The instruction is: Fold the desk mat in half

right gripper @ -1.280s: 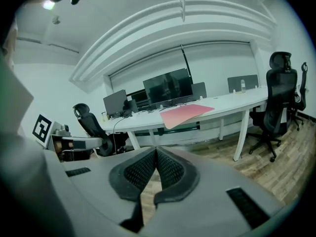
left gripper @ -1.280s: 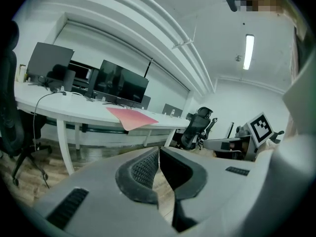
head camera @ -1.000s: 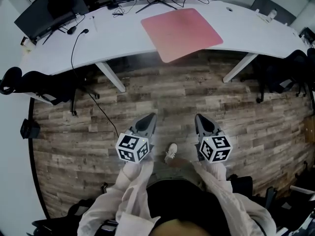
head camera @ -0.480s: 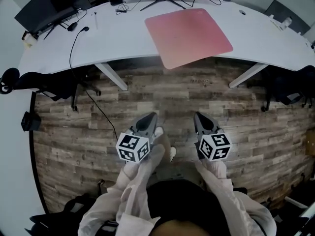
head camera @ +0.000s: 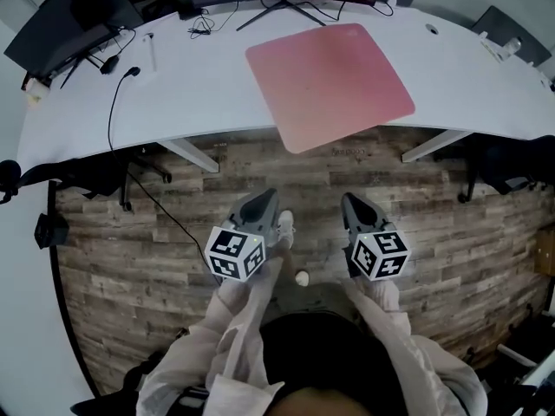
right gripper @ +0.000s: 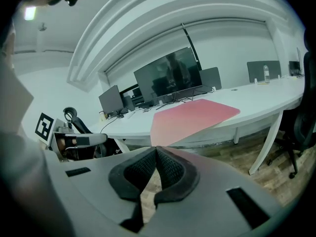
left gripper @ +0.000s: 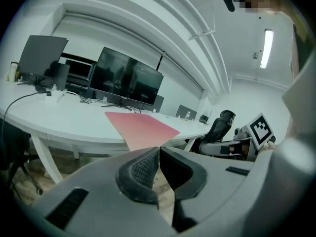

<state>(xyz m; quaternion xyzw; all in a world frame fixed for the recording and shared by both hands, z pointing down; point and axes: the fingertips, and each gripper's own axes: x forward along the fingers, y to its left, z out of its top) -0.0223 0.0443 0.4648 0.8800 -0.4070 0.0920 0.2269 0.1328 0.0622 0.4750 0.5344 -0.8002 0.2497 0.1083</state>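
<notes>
- Wood-plank flooring (head camera: pixel 130 232) fills the lower head view. Beyond it a long, curved white table (head camera: pixel 199 85) is seen, with monitors along its far edge and a black cable (head camera: pixel 117 137) hanging over the near one.
- The desk mat (head camera: pixel 329 81) is laid flat and unfolded on the table, skewed to the table's edge, with its nearest corner overhanging the front.
- The left gripper (head camera: pixel 260 201) and the right gripper (head camera: pixel 353 204) are held side by side over the floor, well apart from the mat; nothing is touched.
- The approach is judged to be the step in hand. The jaws would have to be parted before the mat is reached. The overhanging corner looks the easiest place for a pinch, with a neighbouring corner taken by the other gripper, so that one edge can be lifted evenly and laid squarely on the opposite edge.
- In the left gripper view, the ribbed jaws are seen pressed together with nothing between them, and the mat lies straight ahead past their tips.
- In the right gripper view, the jaws are likewise closed on nothing, and the mat is seen beyond them in front of a dark monitor (right gripper: pixel 168 78).
- The mat is seen as a plain pink sheet with rounded corners, thin and smooth. It is judged pliable and likely to slide on the glossy tabletop.
</notes>
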